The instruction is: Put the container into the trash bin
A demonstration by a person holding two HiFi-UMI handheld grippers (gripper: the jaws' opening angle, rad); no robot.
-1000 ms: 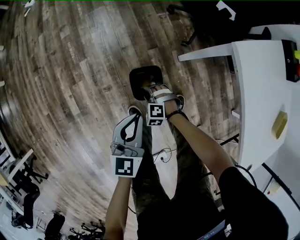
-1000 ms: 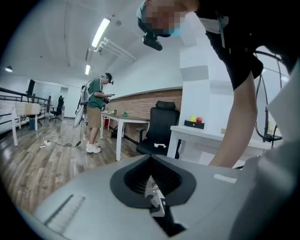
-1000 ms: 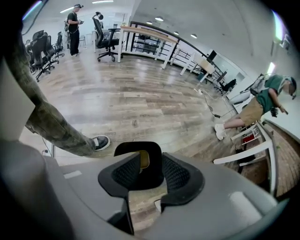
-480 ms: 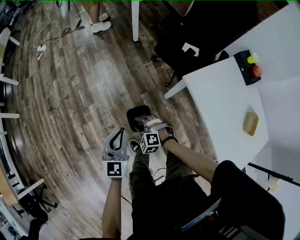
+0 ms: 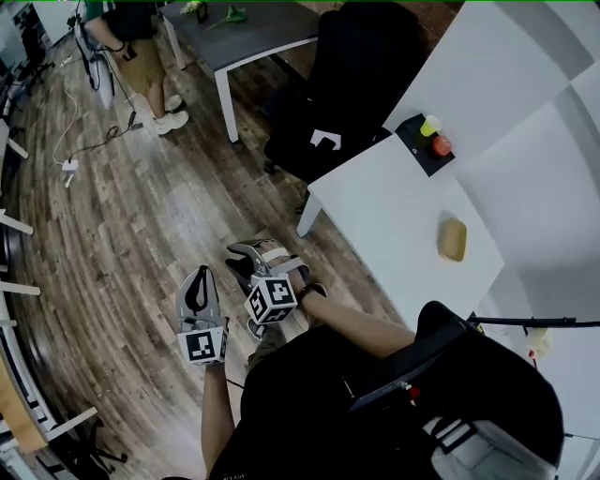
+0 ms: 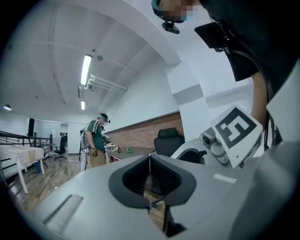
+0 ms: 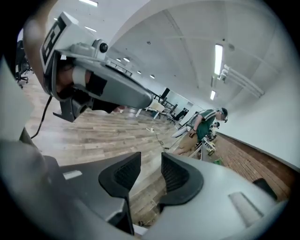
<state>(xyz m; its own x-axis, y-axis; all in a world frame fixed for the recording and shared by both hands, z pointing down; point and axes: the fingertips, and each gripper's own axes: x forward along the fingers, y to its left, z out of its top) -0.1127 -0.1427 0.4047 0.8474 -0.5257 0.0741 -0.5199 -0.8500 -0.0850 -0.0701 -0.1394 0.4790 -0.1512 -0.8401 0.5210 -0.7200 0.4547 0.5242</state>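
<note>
- The left gripper [image 5: 197, 281] is hanging in front of the person's legs, over the wood floor [image 5: 141, 206]. Its fingers [image 6: 164, 176] are sitting closed together w/ nothing btwn them; only a sliver of floor is showing through lower down.
- The right gripper [image 5: 239, 258] is hovering just beside it, on its right. Its fingers [image 7: 176, 176] are standing apart w/ a clear gap, and only floorboards are showing in that gap.
- The container isn't showing in any view. It's in neither gripper, nor on the floor in sight, nor on the white tabletop [image 5: 394, 216].
- That tabletop is carrying only a yellowish block [image 5: 453, 239] and a black box [image 5: 429, 145] w/ 2 buttons, 1 yellow and 1 red.
- I'm not making out the trash bin either. A dark patch under the right gripper's tip in the head view is too small to tell: bin or gripper part.
- Judging progress: w/ both grippers empty and the container nowhere in sight, the drop is prob. done already. I can't confirm it, since no bin interior is showing.
- In the bkgd, a black office chair [image 5: 356, 75] is standing by the tabletop, and a 2nd person [image 5: 131, 37] is standing near a dark table [image 5: 253, 28], well apart.
</note>
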